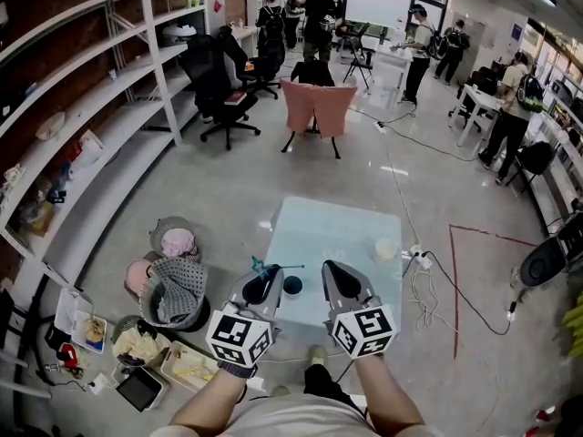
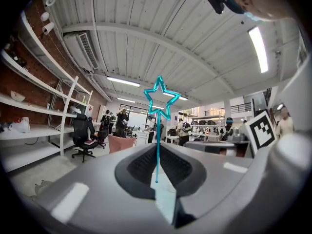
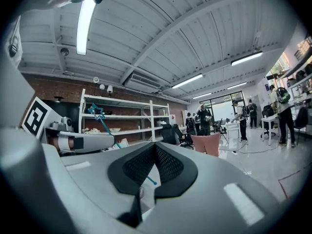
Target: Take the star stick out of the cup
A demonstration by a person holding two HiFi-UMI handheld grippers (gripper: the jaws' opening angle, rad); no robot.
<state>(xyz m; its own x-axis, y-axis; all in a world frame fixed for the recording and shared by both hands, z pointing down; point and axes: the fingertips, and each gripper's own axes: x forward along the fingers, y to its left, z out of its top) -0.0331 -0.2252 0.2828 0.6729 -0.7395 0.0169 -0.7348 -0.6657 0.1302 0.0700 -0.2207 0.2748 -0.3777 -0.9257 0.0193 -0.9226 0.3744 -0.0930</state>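
The left gripper (image 1: 270,275) has its jaws closed on the stick (image 2: 157,130); the stick is out of the cup (image 1: 292,286), over the counter (image 1: 328,230), with the star end beyond the jaws; the dark cup stands on the counter, between the two grippers in the head view; the right gripper (image 1: 334,269) has its jaws together, with nothing in them.

Teal star stick (image 2: 157,130) out of dark cup (image 1: 292,286).

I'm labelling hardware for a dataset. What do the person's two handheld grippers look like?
The left gripper and right gripper match. Each has a smooth grey shell that tapers toward the jaws, which are lined with black mesh-textured pads. Each carries a cube with black-and-white square markers. The forearms behind them have no sleeves.
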